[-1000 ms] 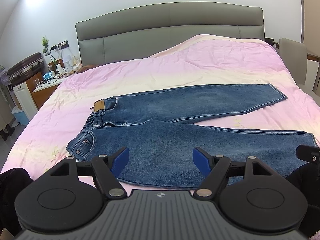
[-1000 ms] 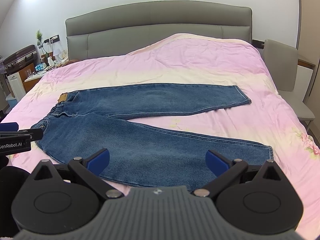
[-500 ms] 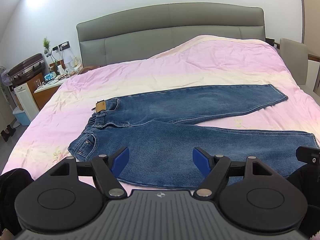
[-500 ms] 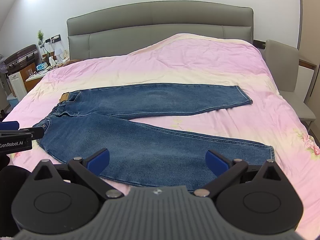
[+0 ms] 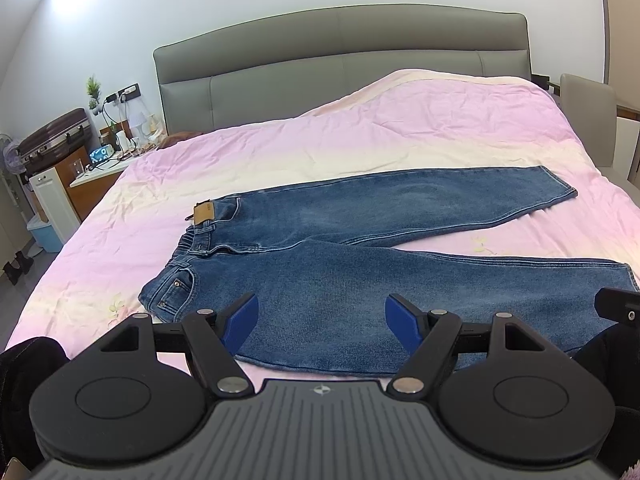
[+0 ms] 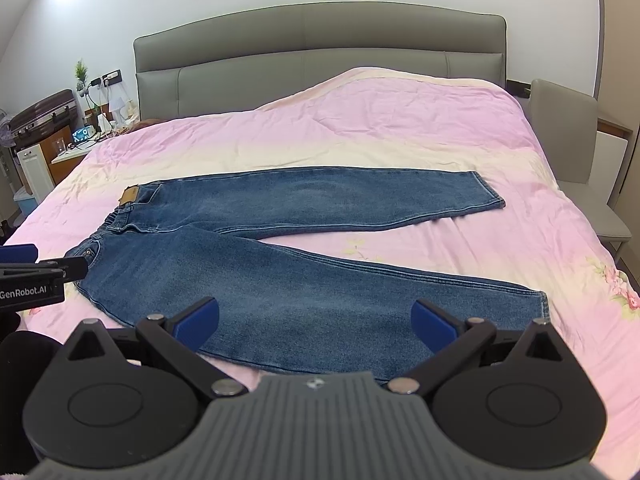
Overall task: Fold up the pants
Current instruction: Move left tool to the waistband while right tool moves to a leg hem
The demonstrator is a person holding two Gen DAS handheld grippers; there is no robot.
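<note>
Blue jeans (image 5: 360,248) lie flat on the pink bed, waistband to the left with a tan patch (image 5: 203,213), both legs spread apart toward the right. They also show in the right wrist view (image 6: 304,248). My left gripper (image 5: 322,320) is open and empty, hovering above the near leg close to the waist. My right gripper (image 6: 316,320) is open wider and empty, above the near leg toward its hem (image 6: 542,306). The left gripper's side (image 6: 36,276) shows at the left edge of the right wrist view.
The pink bedspread (image 5: 400,136) covers the bed, with a grey headboard (image 5: 340,68) behind. A cluttered nightstand (image 5: 100,164) and suitcase (image 5: 52,136) stand at the left. A grey chair (image 6: 568,136) is at the right.
Both views have drifted slightly; the jeans sit a little lower and to the right in the frames. Both grippers stay open and the jeans have not moved.
</note>
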